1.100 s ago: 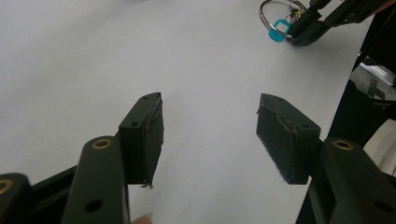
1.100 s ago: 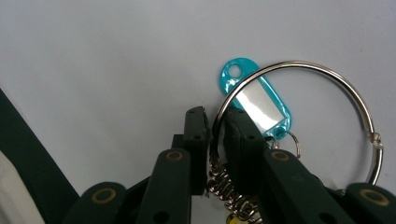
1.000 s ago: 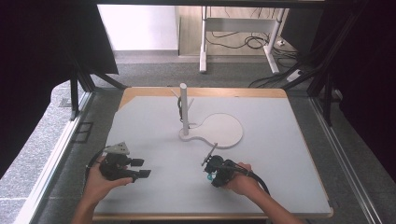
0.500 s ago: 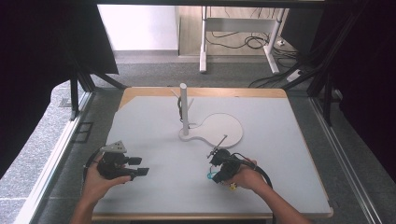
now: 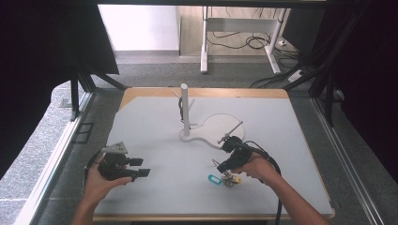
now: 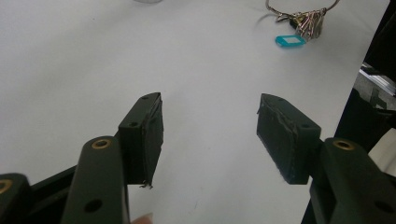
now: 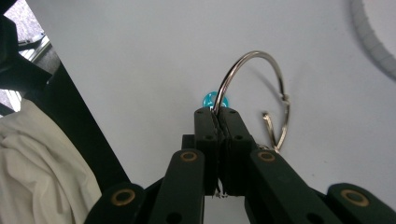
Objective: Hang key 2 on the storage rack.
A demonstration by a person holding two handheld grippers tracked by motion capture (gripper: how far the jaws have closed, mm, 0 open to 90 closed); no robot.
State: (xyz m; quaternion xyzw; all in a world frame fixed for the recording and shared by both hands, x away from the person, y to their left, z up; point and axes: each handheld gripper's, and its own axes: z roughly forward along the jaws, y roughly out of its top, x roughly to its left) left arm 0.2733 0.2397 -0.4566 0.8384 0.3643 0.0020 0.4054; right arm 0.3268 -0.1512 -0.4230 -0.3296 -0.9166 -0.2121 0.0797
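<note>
Key ring: thin silver wire loop, sprung open with a gap at one side, pinched at its edge by the right gripper and standing upright above the table. Bunch of keys hangs from it at 6 o'clock. Blue tag with white label lies flat, just at the keys' 9 o'clock.
</note>
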